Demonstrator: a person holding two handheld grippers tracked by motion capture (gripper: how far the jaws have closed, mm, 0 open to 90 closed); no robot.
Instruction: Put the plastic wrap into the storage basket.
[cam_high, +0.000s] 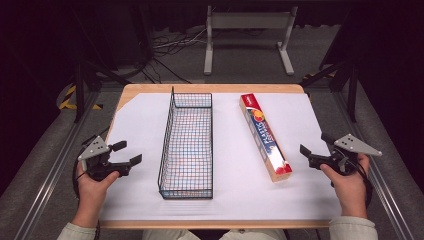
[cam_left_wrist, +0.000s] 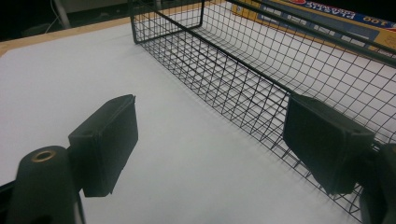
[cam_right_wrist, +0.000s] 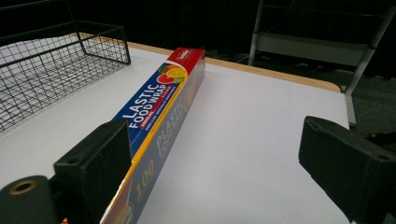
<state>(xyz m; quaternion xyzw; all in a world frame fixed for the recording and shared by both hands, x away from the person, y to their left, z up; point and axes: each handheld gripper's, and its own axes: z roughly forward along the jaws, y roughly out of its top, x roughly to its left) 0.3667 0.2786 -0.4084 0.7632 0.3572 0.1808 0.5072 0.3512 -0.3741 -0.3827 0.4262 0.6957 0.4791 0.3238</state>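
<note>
A long black wire basket (cam_high: 187, 145) lies lengthwise in the middle of the white table sheet, with nothing in it. A plastic food wrap box (cam_high: 264, 136), blue, yellow and red, lies to its right, also running front to back. My left gripper (cam_high: 127, 153) is held open at the table's left, just left of the basket's near end (cam_left_wrist: 261, 88). My right gripper (cam_high: 315, 143) is open to the right of the box's near end. In the right gripper view the box (cam_right_wrist: 159, 100) runs away from beside the left jaw. Both grippers (cam_left_wrist: 210, 149) (cam_right_wrist: 219, 154) hold nothing.
The white sheet (cam_high: 300, 190) covers a wooden table (cam_high: 210, 88). Beyond the far edge stand a grey metal frame (cam_high: 247, 22) and cables on the floor. Dark stand legs flank the table on both sides.
</note>
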